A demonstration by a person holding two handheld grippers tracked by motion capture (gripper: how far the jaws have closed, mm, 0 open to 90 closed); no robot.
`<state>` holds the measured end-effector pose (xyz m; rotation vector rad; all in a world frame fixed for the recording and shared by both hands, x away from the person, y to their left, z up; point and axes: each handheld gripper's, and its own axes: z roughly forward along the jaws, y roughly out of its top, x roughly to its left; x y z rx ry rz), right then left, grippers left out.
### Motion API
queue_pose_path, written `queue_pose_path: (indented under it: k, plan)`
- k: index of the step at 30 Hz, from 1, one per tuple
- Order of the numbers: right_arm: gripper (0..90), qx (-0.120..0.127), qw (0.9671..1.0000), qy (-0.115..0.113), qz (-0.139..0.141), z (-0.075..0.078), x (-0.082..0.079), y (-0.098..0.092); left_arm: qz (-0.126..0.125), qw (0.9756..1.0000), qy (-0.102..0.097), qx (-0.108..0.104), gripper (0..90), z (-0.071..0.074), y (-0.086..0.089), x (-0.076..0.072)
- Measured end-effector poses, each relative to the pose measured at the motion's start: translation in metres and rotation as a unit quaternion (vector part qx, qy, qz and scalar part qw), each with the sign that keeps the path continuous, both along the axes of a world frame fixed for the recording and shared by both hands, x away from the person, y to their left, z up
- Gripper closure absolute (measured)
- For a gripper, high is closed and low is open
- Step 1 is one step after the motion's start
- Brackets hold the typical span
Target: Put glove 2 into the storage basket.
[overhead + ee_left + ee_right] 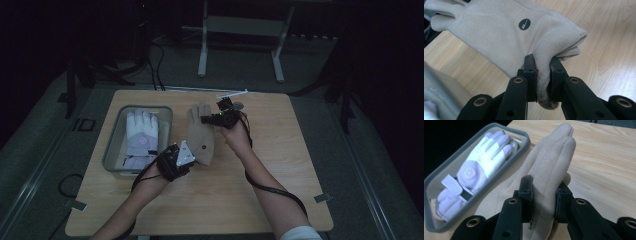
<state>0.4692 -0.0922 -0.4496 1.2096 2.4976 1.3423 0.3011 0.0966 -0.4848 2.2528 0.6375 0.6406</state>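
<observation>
Dim room, pale wooden table (280,165) under the lamp, and on it the beige glove (200,134) that both my claws have hold of. My left gripper (543,75) is clamped on a fold of the cuff edge, fleece bunched tight between the jaws. My right gripper (544,195) has its jaws on either side of the glove's fingers, the cloth pressed between them, so I read it as gripping the finger end. Holding both ends like this keeps the glove stretched flat just above or on the wood; I can't tell which. Just beside it, on my left, sits the grey bin (112,150) with a white glove (141,134) lying palm-down inside. My guess is the beige one goes in with it.
</observation>
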Motion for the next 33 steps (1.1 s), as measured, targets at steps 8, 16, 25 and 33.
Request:
queue_pose_path:
  k: [8, 16, 25, 33]
  plan:
    - [72.7, -0.003, 0.9999, -0.003, 0.011, 0.008, 0.004, 0.022, 0.018, 0.9998, 0.003, -0.003, 79.9, 0.003, 0.021, 0.001]
    - [72.7, -0.005, 0.9995, -0.005, 0.031, 0.013, 0.008, 0.055, 0.042, 0.9991, 0.000, 0.002, 79.9, 0.007, 0.044, -0.002]
    - [72.7, -0.014, 0.9986, -0.011, 0.051, 0.012, 0.009, 0.091, 0.075, 0.9972, 0.004, -0.003, 79.9, 0.010, 0.081, -0.010]
    - [81.2, -0.027, 0.9971, -0.014, 0.069, 0.010, 0.008, 0.129, 0.109, 0.9941, 0.005, -0.006, 79.9, 0.005, 0.112, -0.017]
